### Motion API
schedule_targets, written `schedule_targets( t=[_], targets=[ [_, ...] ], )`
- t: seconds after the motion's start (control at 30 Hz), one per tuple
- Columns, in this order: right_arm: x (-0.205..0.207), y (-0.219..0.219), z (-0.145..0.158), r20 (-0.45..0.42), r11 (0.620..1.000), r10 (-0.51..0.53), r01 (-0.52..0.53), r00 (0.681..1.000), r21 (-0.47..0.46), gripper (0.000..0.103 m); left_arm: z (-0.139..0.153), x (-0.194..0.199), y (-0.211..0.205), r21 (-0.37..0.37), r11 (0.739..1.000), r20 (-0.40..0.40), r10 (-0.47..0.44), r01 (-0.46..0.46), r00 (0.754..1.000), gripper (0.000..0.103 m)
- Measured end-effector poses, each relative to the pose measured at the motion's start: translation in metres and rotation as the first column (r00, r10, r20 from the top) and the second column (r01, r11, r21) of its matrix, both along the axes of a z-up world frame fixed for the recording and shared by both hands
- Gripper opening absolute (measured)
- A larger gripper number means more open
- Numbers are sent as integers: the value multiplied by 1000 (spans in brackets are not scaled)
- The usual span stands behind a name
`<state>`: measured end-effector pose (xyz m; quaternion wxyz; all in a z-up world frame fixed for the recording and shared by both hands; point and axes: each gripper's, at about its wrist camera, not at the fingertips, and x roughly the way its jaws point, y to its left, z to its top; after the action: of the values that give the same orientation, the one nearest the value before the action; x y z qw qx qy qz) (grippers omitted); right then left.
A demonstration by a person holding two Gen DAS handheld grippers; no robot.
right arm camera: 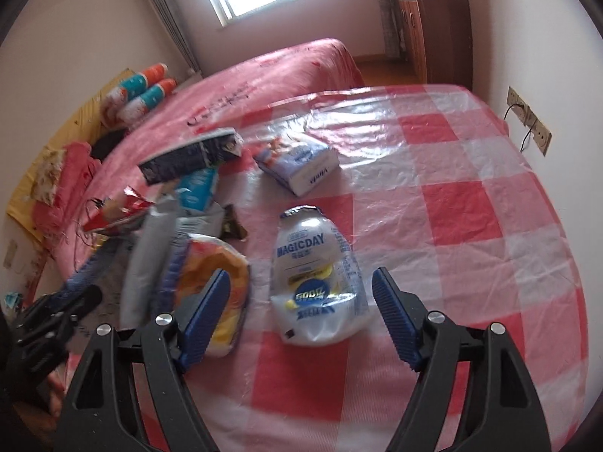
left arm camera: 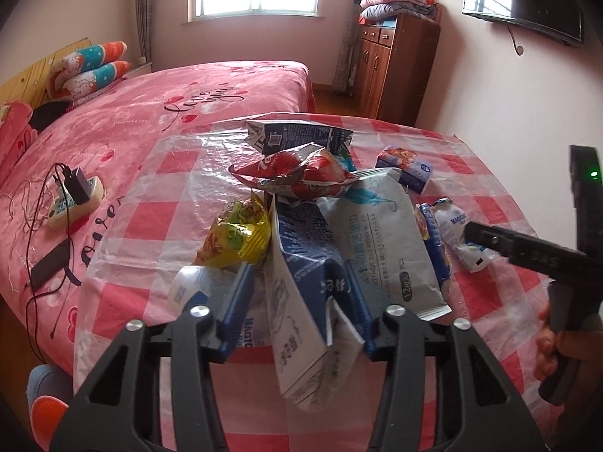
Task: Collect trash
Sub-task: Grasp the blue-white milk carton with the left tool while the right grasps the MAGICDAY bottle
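Left wrist view: on your checked table (left arm camera: pixel 158 226) lies 1 heap of trash, with 2 blue-and-white cartons among the wrappers. Your left gripper (left arm camera: pixel 297 301) has its 2 blue fingers (left arm camera: pixel 235 301) half closed on either side of the crumpled near carton (left arm camera: pixel 301 301); whether they press it you cannot tell.

Right wrist view: your right gripper (right arm camera: pixel 301 320) stands wide open, holding nothing, with 1 flattened white MAGICDAY bottle (right arm camera: pixel 316 278) lying just ahead between its fingers, mid-table.
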<state>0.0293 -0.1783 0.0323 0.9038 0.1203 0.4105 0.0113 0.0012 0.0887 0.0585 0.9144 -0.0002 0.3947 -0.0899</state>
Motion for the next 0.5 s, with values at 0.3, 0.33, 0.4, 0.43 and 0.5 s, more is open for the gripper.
schedule_targets(
  t=[0.3,0.33,0.4,0.43,0.5],
  targets=[
    [6,11,-11,-17,992,-5,3,1000,-128,59,-1,-1,5,-25,1000,-5,16,-16,1000,35],
    [5,11,-11,-14,991,-6,4,1000,-130,59,0,-3,6,-18,1000,0,25,-25,1000,31],
    [4,12,-11,-4,991,-10,10,1000,-135,57,0,-5,10,-33,999,-2,30,-30,1000,29],
    [1,11,-9,5,990,-16,17,1000,-137,47,1,-6,12,-46,998,-4,32,-33,999,28],
    [-4,9,-7,13,992,-23,24,1000,-122,34,2,-10,17,-68,997,-5,35,-35,999,28]
  ],
)
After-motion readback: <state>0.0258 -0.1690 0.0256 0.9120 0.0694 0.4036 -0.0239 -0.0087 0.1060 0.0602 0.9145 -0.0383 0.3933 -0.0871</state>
